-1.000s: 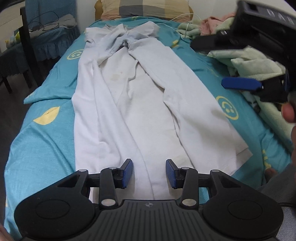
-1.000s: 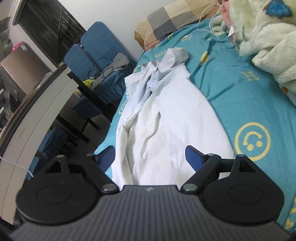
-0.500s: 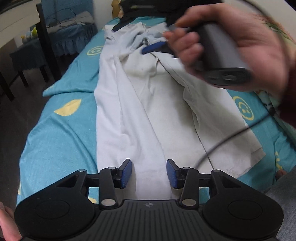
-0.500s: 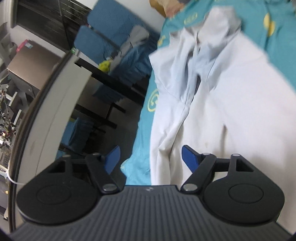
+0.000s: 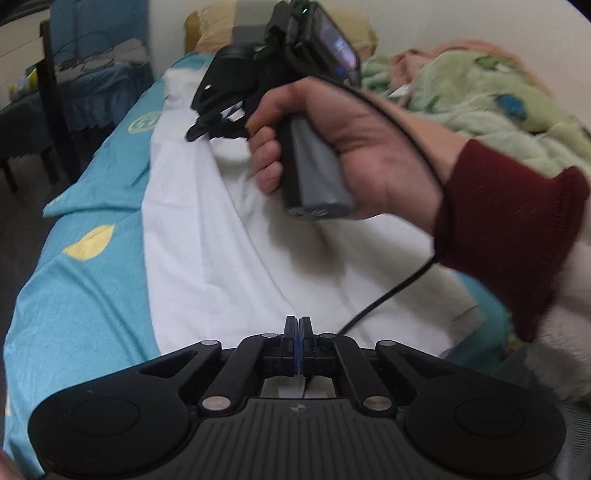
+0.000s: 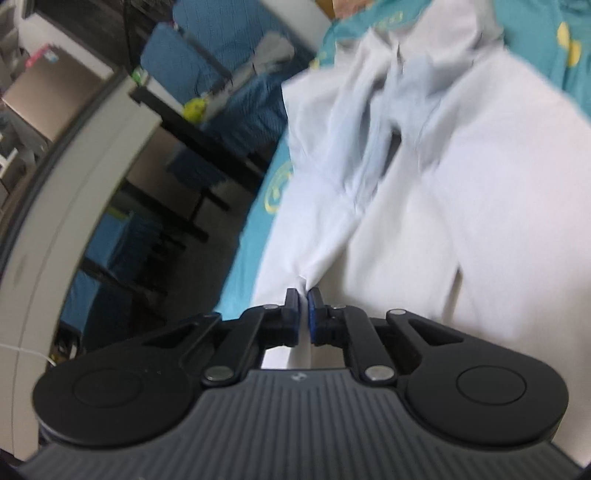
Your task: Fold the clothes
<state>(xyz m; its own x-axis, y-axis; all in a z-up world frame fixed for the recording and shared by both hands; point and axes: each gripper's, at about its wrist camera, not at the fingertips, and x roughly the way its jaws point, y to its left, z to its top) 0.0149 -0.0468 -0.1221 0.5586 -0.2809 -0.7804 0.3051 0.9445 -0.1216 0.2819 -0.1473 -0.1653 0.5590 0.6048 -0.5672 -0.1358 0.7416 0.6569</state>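
Left gripper (image 5: 299, 325): nearest, at 6 o'clock in its own view; jaws together, pinching the near hem of the shirt (image 5: 207, 236), a strip of white cloth showing behind the pads.
Shirt: white, lying lengthwise up the teal sheet (image 5: 74, 288), hem near, collar toward 12 o'clock.
Right hand (image 5: 354, 155): mid-bed, above the shirt, wrapped around the grey handle; dark red cuff (image 5: 509, 240) at 3 o'clock, black cable hanging from the wrist.
Right gripper (image 6: 303, 302): jaws nearly together, a ridge of the shirt's left edge clamped between the blue pads (image 6: 314, 306); cloth puckers up toward 12 o'clock.
Collar (image 6: 413, 74): pale blue, rumpled, at 1 o'clock in the right view.
Blanket (image 5: 480, 92): green fleece heap, 2 o'clock, far right of bed.
Pillow (image 5: 207, 33): tan, at the headboard end, 11 o'clock.
Chair (image 5: 96, 74): blue, off the bed's left side, 10 o'clock.
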